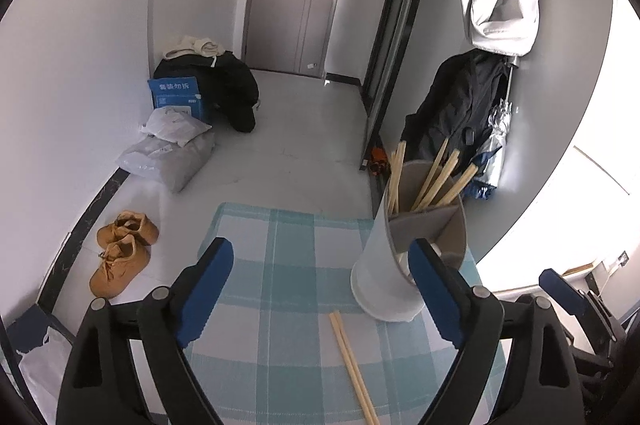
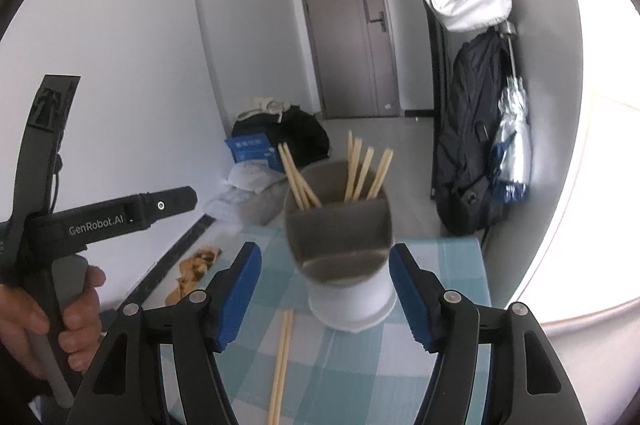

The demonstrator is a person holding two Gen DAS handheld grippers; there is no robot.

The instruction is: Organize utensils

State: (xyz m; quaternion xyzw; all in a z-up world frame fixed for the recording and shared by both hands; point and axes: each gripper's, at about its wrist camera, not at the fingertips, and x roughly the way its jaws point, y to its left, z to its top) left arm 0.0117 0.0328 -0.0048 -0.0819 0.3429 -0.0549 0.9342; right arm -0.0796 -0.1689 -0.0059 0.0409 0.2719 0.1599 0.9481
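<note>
The left gripper (image 1: 322,291) hovers with jaws spread wide and empty above the checked worktop (image 1: 280,245), a pair of loose chopsticks (image 1: 352,365) lying just below and between its fingers. Ahead to its right stands the white utensil holder (image 1: 380,265), divided inside, more chopsticks upright in its rear compartments. The right gripper (image 2: 324,293), also open and empty, faces that holder head-on from close range.
</note>
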